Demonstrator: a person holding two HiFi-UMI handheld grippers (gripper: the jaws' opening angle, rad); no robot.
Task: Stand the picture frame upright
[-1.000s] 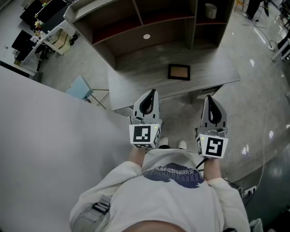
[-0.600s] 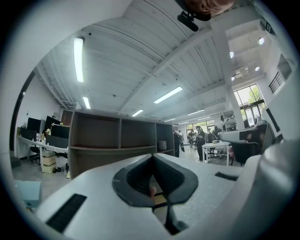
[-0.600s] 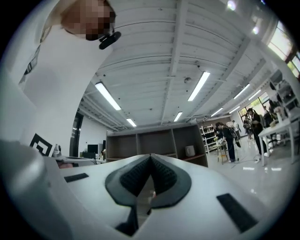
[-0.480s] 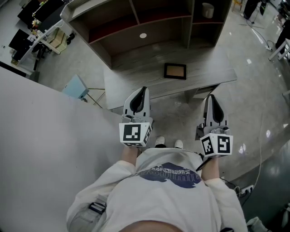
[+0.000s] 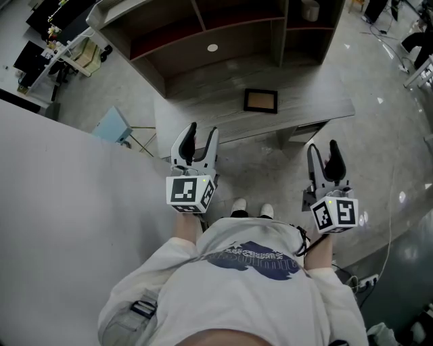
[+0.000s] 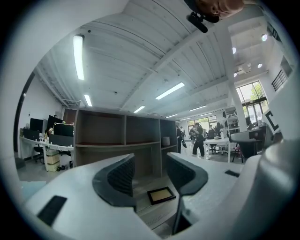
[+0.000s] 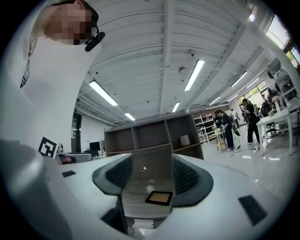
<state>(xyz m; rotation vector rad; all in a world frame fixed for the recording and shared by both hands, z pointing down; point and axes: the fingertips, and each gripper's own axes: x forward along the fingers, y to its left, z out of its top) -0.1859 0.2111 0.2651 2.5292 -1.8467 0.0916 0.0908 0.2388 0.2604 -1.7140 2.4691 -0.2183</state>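
A dark-rimmed picture frame (image 5: 260, 101) with a tan middle lies flat on the grey desk (image 5: 203, 115), near its front edge. It also shows low in the left gripper view, picture frame (image 6: 161, 195), and in the right gripper view, picture frame (image 7: 159, 198). My left gripper (image 5: 201, 138) is held in the air short of the desk's front left. Its jaws are opening, with nothing between them. My right gripper (image 5: 323, 152) hovers over the floor off the desk's right front, jaws likewise opening and empty. Both point toward the desk, well apart from the frame.
A wooden shelf unit (image 5: 203, 34) rises at the back of the desk, with a white cup (image 5: 310, 11) in its right compartment. A blue chair (image 5: 116, 128) stands left of the desk beside a white partition (image 5: 61, 203). People stand far off at right (image 6: 200, 139).
Both grippers' jaws went from shut to spread apart. The left gripper shifted a little left and the view moved slightly closer to the desk.
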